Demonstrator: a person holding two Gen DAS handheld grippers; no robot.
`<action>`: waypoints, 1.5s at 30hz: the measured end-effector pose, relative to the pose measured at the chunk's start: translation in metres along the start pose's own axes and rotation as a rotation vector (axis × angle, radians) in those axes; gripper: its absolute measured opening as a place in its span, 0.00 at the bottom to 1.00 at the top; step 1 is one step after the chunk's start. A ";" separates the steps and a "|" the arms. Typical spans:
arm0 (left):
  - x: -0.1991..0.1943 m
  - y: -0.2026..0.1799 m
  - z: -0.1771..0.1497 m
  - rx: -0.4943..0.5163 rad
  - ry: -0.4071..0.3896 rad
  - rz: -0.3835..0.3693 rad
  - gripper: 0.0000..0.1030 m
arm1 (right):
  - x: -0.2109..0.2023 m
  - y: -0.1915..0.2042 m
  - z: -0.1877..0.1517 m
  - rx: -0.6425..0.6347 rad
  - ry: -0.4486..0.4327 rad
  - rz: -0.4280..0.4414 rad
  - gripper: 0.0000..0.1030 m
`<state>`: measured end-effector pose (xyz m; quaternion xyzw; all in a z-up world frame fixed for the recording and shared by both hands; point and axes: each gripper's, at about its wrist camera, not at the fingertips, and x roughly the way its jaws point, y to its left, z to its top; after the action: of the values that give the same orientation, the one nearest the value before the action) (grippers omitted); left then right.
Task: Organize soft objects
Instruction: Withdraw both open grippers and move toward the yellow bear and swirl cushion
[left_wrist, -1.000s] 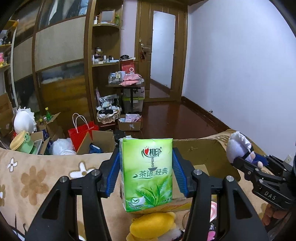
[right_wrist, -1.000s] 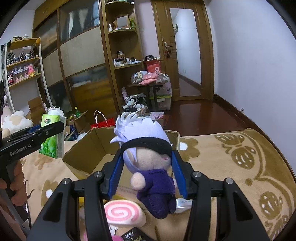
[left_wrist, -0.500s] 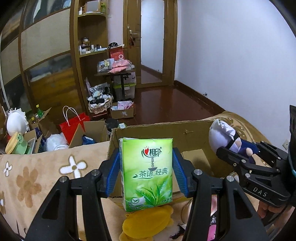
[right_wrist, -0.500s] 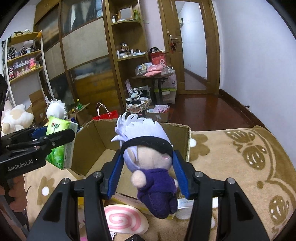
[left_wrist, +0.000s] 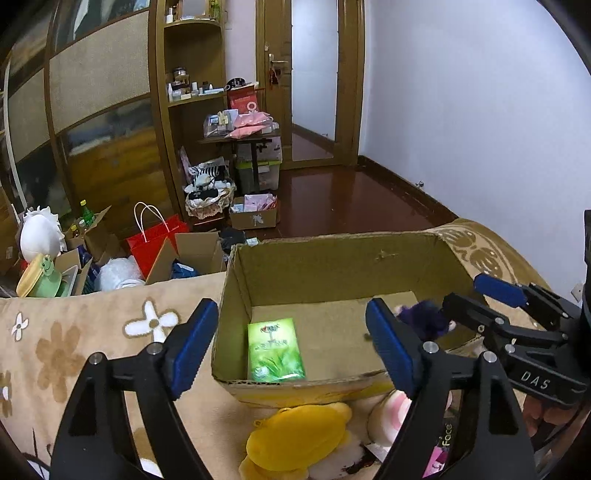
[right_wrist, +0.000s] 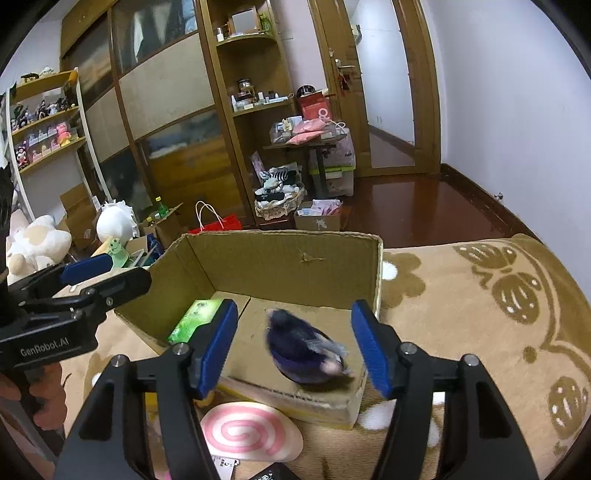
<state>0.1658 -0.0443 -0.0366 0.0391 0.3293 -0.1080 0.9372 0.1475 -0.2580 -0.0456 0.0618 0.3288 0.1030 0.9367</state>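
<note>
Here, an open cardboard box (left_wrist: 332, 266) sits on a beige blanket (left_wrist: 74, 343) patterned with brown and white flowers. The left gripper (left_wrist: 291, 339) hangs above the box's near edge; its jaws have just been opening and now stand wide apart with nothing between them. A green tissue pack (left_wrist: 275, 349) lies flat on the box floor at the left side. The right gripper (right_wrist: 293, 343) hangs over the box's right part; its jaws have also just been opening and press on nothing. Between and below them, a blurred plush doll (right_wrist: 304, 349) in purple clothing lies inside the box, right of the tissue pack. In front of the box, on the blanket, rest a yellow plush toy (left_wrist: 299, 439) and a pink-and-white spiral cushion (right_wrist: 251, 432).
</note>
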 end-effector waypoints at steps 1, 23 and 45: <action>0.000 0.000 -0.001 0.004 0.004 0.003 0.80 | 0.000 0.000 0.000 0.001 0.001 0.002 0.67; -0.070 0.020 -0.022 -0.050 0.039 0.049 0.94 | -0.061 0.012 -0.015 0.015 -0.036 -0.021 1.00; -0.079 0.022 -0.051 -0.061 0.183 0.005 0.94 | -0.083 0.031 -0.058 -0.027 0.060 -0.043 1.00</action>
<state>0.0798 -0.0012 -0.0269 0.0212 0.4165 -0.0917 0.9042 0.0434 -0.2449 -0.0349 0.0387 0.3564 0.0892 0.9292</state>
